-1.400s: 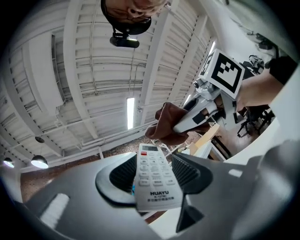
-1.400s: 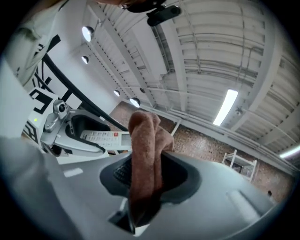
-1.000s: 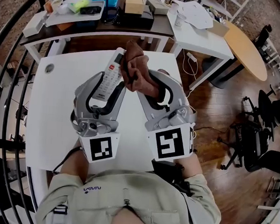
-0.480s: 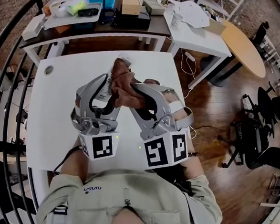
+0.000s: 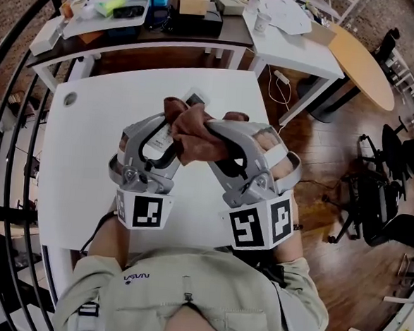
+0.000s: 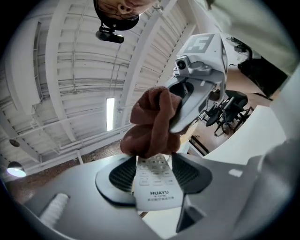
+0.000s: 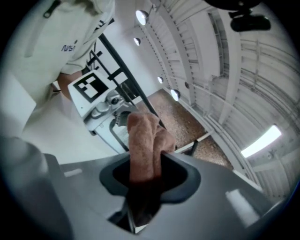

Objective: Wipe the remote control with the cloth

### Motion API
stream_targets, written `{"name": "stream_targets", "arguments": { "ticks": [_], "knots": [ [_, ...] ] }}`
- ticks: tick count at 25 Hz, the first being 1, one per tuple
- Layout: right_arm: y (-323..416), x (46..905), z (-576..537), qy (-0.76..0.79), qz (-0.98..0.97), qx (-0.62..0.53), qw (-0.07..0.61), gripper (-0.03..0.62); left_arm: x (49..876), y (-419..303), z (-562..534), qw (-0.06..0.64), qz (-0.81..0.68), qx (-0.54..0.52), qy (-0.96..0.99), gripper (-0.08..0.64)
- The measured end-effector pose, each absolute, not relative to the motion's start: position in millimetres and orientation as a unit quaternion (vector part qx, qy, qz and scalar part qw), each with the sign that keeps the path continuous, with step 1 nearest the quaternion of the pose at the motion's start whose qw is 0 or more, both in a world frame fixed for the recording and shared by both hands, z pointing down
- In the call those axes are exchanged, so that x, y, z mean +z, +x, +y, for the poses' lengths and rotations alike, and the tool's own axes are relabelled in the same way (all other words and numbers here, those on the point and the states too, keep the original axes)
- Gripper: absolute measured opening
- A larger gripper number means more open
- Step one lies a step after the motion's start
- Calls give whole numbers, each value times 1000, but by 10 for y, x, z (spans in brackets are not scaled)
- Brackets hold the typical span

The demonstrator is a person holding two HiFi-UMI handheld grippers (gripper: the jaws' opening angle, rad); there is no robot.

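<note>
A white remote control [image 6: 157, 185] with grey buttons sits lengthways between the jaws of my left gripper [image 6: 157, 173], which is shut on it. A brown cloth [image 6: 150, 124] is bunched over the remote's far end. My right gripper [image 7: 150, 176] is shut on the cloth [image 7: 143, 145], which sticks out beyond its jaws. In the head view both grippers meet above the white table [image 5: 73, 152]: the left gripper [image 5: 165, 133] and the right gripper [image 5: 213, 132] point inward, and the cloth [image 5: 195, 128] covers most of the remote [image 5: 195, 97], leaving only its tip showing.
The white table has a round cable hole [image 5: 70, 99] at its far left. Behind it stand a dark desk [image 5: 159, 34] and a white one [image 5: 293, 47], both cluttered. A black railing [image 5: 13, 112] runs along the left. Office chairs [image 5: 398, 160] stand on the wooden floor at the right.
Both grippers have come down and nearer to the person. The right gripper has rolled, and the cloth has slid from the remote's side over most of its length.
</note>
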State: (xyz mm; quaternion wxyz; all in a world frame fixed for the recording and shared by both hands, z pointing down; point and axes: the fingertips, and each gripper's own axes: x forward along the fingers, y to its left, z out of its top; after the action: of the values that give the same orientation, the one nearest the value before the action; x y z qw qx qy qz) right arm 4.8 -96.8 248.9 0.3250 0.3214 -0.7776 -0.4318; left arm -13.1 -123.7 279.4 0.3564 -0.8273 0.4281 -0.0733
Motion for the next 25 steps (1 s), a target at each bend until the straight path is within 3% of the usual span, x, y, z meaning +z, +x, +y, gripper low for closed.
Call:
{"name": "stream_targets", "arguments": {
  "ticks": [8, 22, 25],
  "knots": [
    [491, 2036, -1430, 492, -735, -391, 254, 118, 2824, -82, -1210, 336, 417, -63, -842, 244],
    [-11, 2627, -1401, 380, -772, -390, 327, 117, 2886, -84, -1314, 325, 418, -72, -845, 242],
    [-103, 2753, -1322, 345, -771, -404, 351, 116, 2868, -111, -1324, 332, 422, -76, -841, 198]
  ]
}}
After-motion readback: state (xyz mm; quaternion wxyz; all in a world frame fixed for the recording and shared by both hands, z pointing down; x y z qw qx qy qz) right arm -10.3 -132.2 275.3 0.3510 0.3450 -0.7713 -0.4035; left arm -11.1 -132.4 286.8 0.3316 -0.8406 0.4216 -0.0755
